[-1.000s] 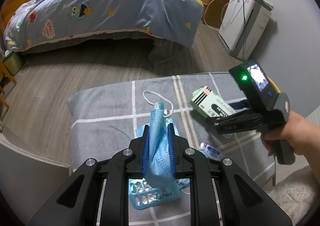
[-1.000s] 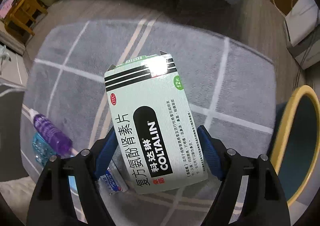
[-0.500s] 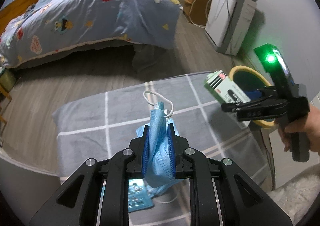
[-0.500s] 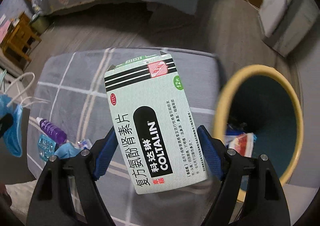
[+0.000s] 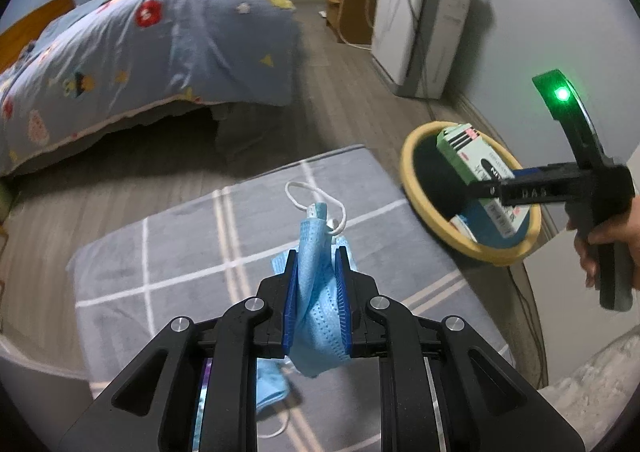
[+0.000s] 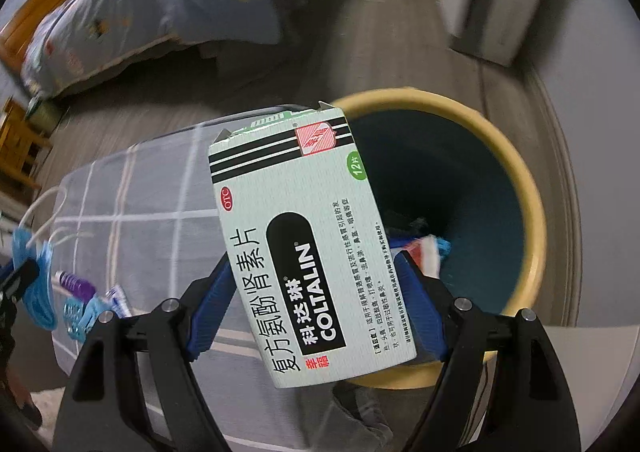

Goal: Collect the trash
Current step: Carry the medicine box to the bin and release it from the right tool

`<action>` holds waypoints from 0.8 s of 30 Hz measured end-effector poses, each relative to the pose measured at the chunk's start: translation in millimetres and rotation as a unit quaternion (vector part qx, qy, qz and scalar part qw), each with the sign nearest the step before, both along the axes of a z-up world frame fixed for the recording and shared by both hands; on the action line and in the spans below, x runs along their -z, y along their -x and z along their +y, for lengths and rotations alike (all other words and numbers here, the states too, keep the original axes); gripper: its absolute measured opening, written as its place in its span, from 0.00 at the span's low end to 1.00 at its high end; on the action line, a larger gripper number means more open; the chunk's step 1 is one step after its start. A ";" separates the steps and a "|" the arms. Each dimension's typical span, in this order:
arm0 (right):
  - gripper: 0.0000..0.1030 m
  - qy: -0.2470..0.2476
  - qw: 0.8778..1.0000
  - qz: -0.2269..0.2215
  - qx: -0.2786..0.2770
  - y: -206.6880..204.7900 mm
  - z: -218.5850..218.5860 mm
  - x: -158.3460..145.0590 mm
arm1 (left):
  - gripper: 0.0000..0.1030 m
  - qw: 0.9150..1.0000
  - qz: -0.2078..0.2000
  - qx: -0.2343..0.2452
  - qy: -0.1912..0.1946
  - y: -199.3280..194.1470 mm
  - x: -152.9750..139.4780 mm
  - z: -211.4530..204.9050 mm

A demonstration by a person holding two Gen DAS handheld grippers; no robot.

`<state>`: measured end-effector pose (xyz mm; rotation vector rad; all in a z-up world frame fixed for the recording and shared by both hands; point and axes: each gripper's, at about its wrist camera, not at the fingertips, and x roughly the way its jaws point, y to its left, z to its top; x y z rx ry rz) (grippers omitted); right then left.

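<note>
The green medicine box (image 6: 308, 248) sits clamped between the blue pads of my right gripper (image 6: 316, 308), tilted over the yellow-rimmed bin (image 6: 532, 212), and it hides most of the scraps at the bin's bottom, which are too dim to name. My left gripper (image 5: 316, 300) is pinched on a crumpled blue face mask (image 5: 316, 272) above the grey checked cushion (image 5: 160, 252), the mask's lower folds cut off behind its black arms. My right hand (image 5: 608, 244) shows only partly at the frame edge, gripping the handle with the tool pointing steeply down.
</note>
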<state>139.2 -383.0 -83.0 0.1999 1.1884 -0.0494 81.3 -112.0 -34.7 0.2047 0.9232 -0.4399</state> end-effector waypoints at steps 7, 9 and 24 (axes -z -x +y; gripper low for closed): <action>0.75 -0.019 0.996 0.000 0.086 11.8 -59.6 3.4 | 0.17 0.998 -0.019 0.050 0.014 7.8 -2.0 -45.1; 0.75 -0.025 0.995 -0.001 0.102 14.5 -71.0 6.1 | 0.17 0.997 -0.027 0.071 0.011 11.8 -0.6 -64.3; 0.76 -0.053 0.989 -0.010 0.138 17.4 -105.2 21.0 | 0.20 0.992 -0.021 0.125 0.026 -15.9 39.1 -165.7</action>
